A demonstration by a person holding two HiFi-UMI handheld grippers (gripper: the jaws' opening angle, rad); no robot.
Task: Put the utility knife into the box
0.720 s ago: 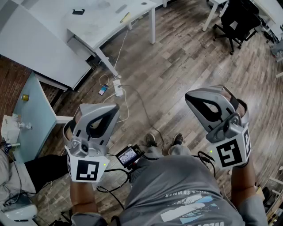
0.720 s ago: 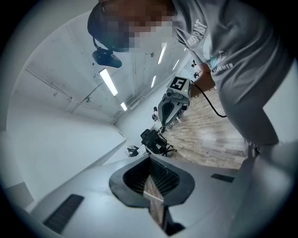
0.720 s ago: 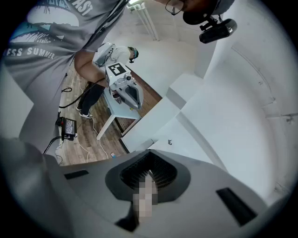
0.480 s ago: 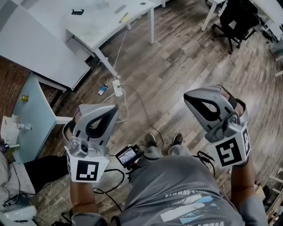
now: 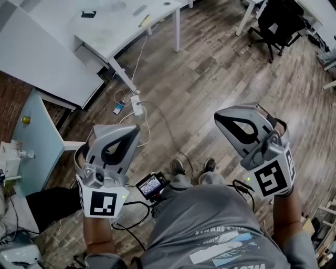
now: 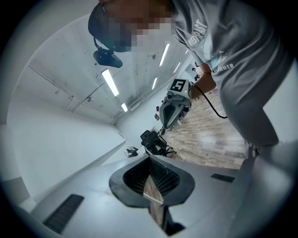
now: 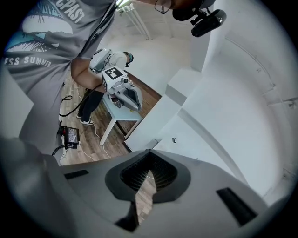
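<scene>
I cannot make out a utility knife or a box in any view. Both grippers are held in the air at waist height above a wooden floor. My left gripper (image 5: 136,127) is shut and holds nothing; in the left gripper view its jaws (image 6: 150,158) meet at the tips. My right gripper (image 5: 218,116) is shut and empty too, and its jaws (image 7: 149,151) are closed in the right gripper view. On the white table (image 5: 113,31) far ahead lie a small black item (image 5: 88,14) and a thin yellowish item (image 5: 144,20), both too small to identify.
A power strip with cables (image 5: 136,104) and a phone (image 5: 118,107) lie on the floor below the table. A black office chair (image 5: 277,21) stands at the top right. A pale blue side table (image 5: 37,139) is at the left. The person's shoes (image 5: 178,166) show below.
The table and floor have slid slightly up and left in the head view. The right gripper has drifted a little left. Both grippers stay shut and empty.
</scene>
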